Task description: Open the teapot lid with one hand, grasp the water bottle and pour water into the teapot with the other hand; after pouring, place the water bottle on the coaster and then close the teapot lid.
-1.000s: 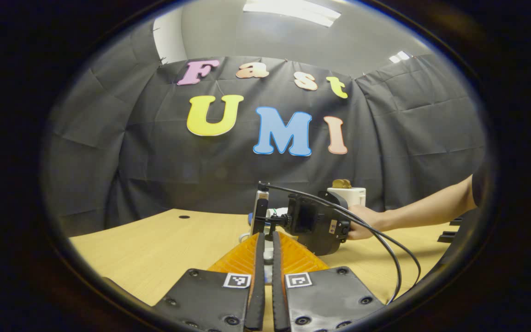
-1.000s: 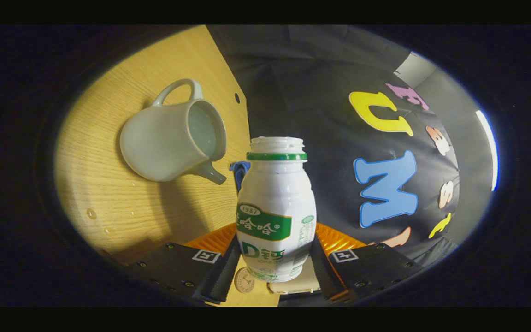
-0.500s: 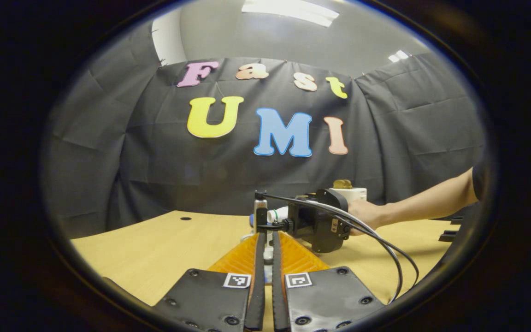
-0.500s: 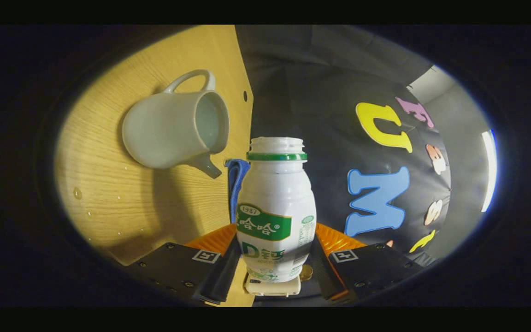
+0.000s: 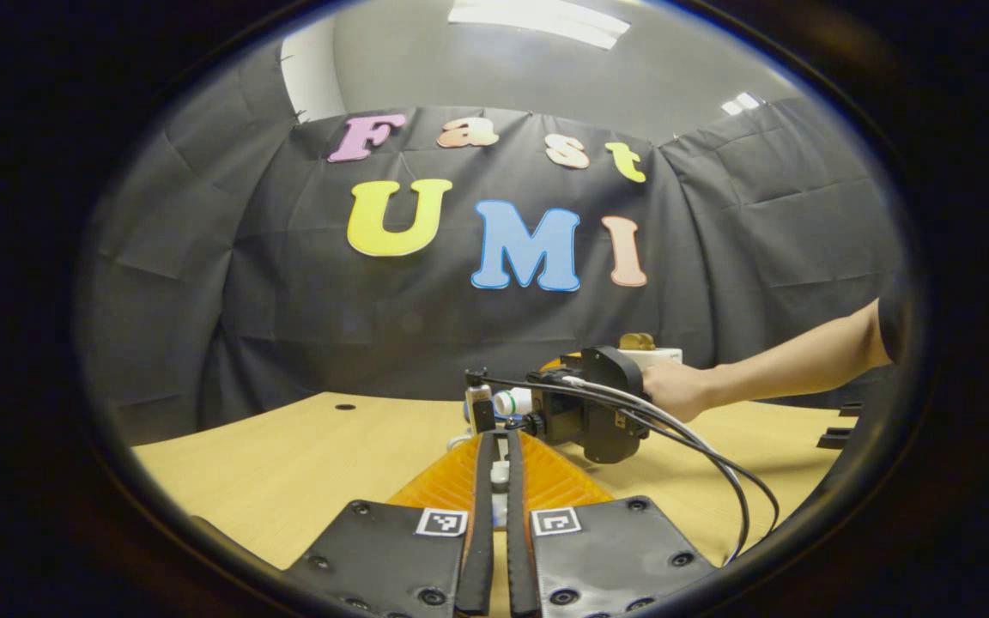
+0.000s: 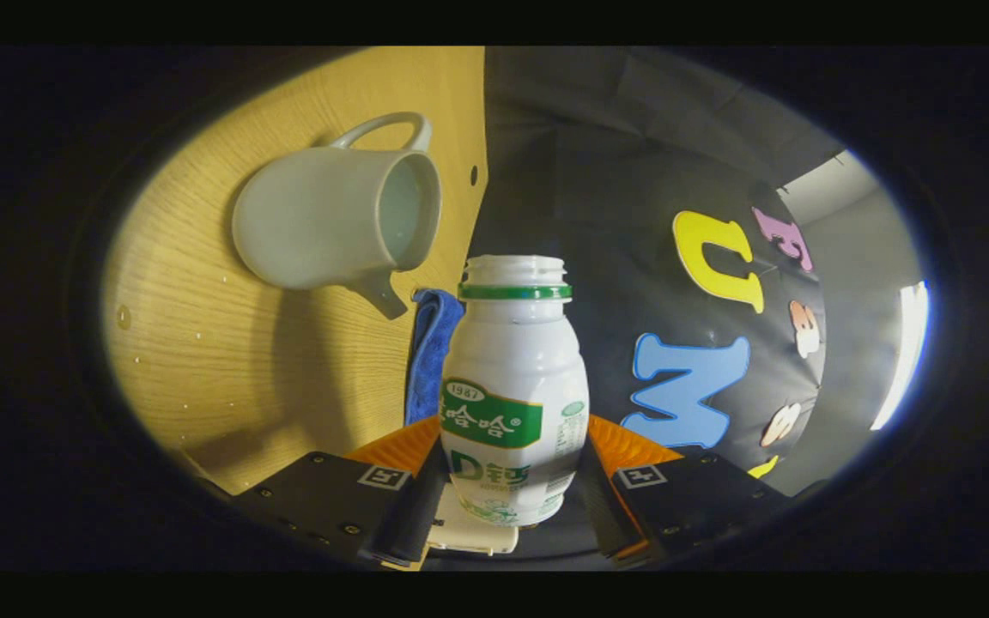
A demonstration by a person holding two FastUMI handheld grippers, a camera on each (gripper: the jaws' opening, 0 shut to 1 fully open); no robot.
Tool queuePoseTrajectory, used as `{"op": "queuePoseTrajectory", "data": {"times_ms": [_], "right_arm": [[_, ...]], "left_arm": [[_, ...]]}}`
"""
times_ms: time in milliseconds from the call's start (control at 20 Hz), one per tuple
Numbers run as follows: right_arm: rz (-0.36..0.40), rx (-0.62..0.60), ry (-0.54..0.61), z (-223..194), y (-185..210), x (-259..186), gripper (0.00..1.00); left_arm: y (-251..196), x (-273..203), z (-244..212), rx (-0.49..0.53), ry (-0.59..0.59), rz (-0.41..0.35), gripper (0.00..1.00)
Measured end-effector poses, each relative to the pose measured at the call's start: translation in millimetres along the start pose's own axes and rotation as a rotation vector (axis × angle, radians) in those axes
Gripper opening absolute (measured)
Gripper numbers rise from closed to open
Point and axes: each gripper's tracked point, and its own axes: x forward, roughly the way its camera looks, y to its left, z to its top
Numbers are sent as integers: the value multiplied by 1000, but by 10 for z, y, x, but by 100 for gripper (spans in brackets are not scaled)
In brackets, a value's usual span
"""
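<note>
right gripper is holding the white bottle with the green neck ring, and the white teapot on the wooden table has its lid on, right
Not quite. In the right gripper view the white ceramic teapot has its lid off, its mouth open. The right gripper does hold the white bottle with the green neck ring.

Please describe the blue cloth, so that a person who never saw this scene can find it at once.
In the right gripper view, find the light wooden table with the open white ceramic teapot on it. Just past the teapot's spout lies a folded blue cloth, partly behind the white plastic bottle with a green label. It is the one soft blue thing among hard white ones.
</note>
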Motion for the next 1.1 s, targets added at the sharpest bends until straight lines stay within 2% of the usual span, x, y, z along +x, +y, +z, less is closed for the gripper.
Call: {"op": "queuePoseTrajectory", "data": {"times_ms": [50,100,150,250,300,700,750,800,950,1000,1050,1100], "right_arm": [[-7,-13,-5,16,-10,5,72],[-13,-25,-11,23,-9,1,72],[-18,-38,-15,29,-15,-4,72],[-24,-51,-20,36,-33,4,72],[-26,-55,-20,30,-38,5,72],[-53,-100,-30,51,-83,-14,72],[-52,-104,-31,43,-95,-3,72],[-55,-111,-31,41,-114,-3,72],[-73,-132,-40,48,-193,10,72],[-75,-136,-42,53,-197,17,72],[-80,-143,-45,63,-218,22,72],[-85,-150,-46,64,-238,12,72]], "left_arm": [[6,-8,-2,2,2,2,17],[9,-4,-12,3,3,4,13],[5,-7,-8,3,3,3,17],[-5,-1,-1,4,3,0,10],[-9,-10,0,7,1,0,13],[-7,-16,17,15,-4,2,13],[-11,-12,31,15,-5,1,17],[-9,-15,23,16,-5,2,13],[13,-31,34,18,-6,9,13],[24,-32,26,15,-6,10,17],[25,-28,35,12,-6,11,13],[22,-25,33,11,-5,11,17]]}}
